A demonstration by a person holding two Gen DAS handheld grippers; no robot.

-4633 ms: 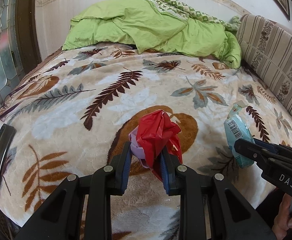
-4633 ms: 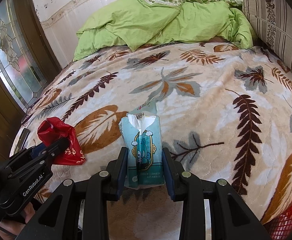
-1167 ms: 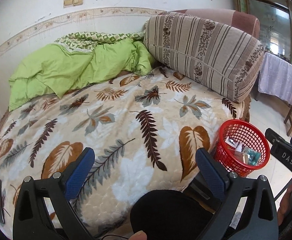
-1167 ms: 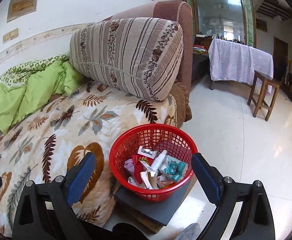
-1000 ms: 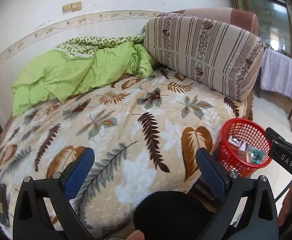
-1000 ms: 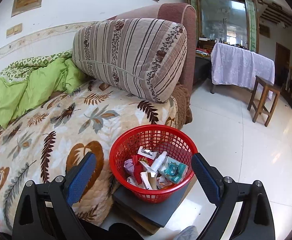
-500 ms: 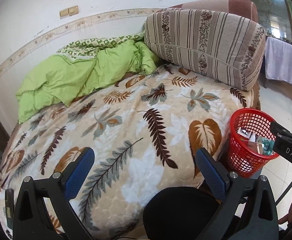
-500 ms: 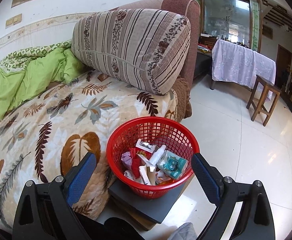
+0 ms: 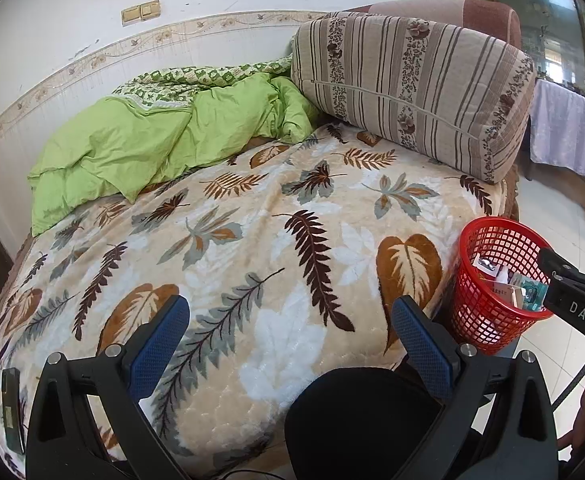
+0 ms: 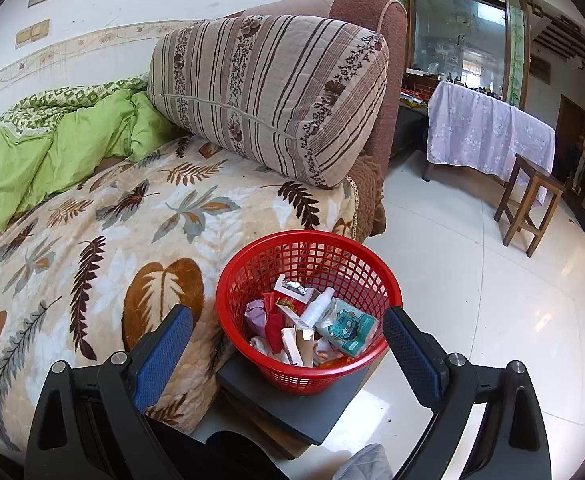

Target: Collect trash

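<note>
Fingers of both grippers are spread wide with nothing between the blue pads: the left gripper [image 9: 290,344] hangs over the near edge of the leaf-patterned blanket [image 9: 252,248], and the right gripper [image 10: 288,354] hangs just above the red basket [image 10: 252,258], which sits at 12 o'clock between its fingers. That basket stands on a dark flat block [image 10: 292,404] on the tiled floor [image 10: 492,300], just beside the bed's corner — in the left wrist view it shows at 3 o'clock. Inside lie the collected pieces: a teal tissue pack [image 10: 346,330] against the 4 o'clock wall, a crumpled red wrapper [image 10: 274,326], a lilac scrap [image 10: 254,312] at 9 o'clock, plus small white and tan packets. A green quilt [image 9: 152,140] is bunched at 11 o'clock on the bed, a striped bolster [image 9: 412,88] at 1 o'clock — a dark phone-like slab [image 9: 12,412] lies at the blanket's 8 o'clock edge.
</note>
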